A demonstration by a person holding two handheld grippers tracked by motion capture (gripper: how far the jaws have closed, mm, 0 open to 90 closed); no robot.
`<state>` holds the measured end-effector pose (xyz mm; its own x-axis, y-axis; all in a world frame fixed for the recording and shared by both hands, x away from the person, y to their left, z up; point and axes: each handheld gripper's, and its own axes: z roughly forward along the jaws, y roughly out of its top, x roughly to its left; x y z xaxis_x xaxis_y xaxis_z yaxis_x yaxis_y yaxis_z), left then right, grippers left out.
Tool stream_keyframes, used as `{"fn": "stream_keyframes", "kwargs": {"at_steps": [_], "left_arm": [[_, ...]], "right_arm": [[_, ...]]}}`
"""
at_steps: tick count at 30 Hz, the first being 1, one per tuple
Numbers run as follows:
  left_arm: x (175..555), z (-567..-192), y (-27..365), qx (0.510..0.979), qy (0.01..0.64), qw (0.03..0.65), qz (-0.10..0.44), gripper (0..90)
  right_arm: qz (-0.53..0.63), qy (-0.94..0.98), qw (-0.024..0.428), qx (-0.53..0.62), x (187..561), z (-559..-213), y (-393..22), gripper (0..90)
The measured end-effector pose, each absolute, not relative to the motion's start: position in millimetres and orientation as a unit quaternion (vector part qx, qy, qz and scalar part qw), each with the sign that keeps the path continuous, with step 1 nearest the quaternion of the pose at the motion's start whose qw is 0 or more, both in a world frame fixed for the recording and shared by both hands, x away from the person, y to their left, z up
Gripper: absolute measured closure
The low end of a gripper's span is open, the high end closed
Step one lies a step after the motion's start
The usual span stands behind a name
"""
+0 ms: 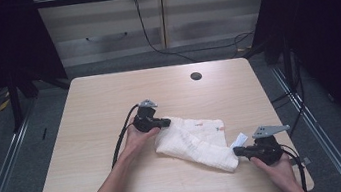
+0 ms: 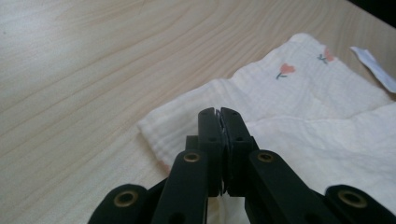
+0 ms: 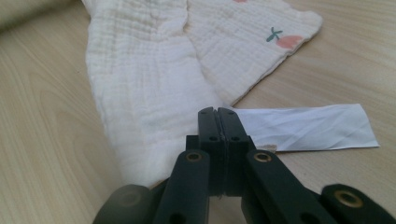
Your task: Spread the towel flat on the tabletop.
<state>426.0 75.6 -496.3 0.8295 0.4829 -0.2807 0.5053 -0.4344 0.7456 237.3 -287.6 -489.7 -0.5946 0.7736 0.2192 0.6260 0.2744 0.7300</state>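
Cream cloth (image 1: 196,142) lies pinched between left claw (image 1: 166,123) and right claw (image 1: 237,150).

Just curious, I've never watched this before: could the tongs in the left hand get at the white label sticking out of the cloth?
Probably not directly: the left tongs sit at the cloth's far corner, the label lies across it, beside the right tongs.

A light wooden bench (image 1: 107,94) is set on a grey floor (image 1: 10,154). A small round black hole (image 1: 196,76) is seen near its far edge. Pale cabinets (image 1: 163,21) are placed behind it, with black cables (image 1: 150,38) hung down. Dark curtains (image 1: 335,27) are seen at both sides.
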Motion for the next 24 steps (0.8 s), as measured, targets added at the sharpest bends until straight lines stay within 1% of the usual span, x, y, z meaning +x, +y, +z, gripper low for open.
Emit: {"fn": "stream_keyframes", "kwargs": {"at_steps": [5,10,17,18,19,24], "left_arm": [[425.0,-477.4,85.2,0.836,0.286,0.468,-0.005,88.3],[423.5,-454.8,100.6,0.821,0.285,0.494,0.009,88.3],[412.5,-430.2,127.2,0.801,0.28,0.529,0.025,88.3],[412.5,-430.2,127.2,0.801,0.28,0.529,0.025,88.3],[410.7,-421.8,136.3,0.796,0.28,0.535,0.033,88.3],[406.2,-400.1,151.7,0.782,0.28,0.555,0.052,88.3]], "right_arm": [[0.423,0.786,0.093,0.441,238.7,-482.5,-289.7,89.9],[0.438,0.778,0.111,0.436,244.0,-466.4,-291.6,89.9],[0.466,0.768,0.144,0.414,260.5,-427.2,-288.5,90.0],[0.466,0.768,0.144,0.414,260.5,-427.2,-288.5,90.0],[0.475,0.765,0.155,0.407,266.2,-414.6,-288.1,90.0],[0.497,0.752,0.172,0.397,276.0,-389.8,-287.4,90.0]]}}
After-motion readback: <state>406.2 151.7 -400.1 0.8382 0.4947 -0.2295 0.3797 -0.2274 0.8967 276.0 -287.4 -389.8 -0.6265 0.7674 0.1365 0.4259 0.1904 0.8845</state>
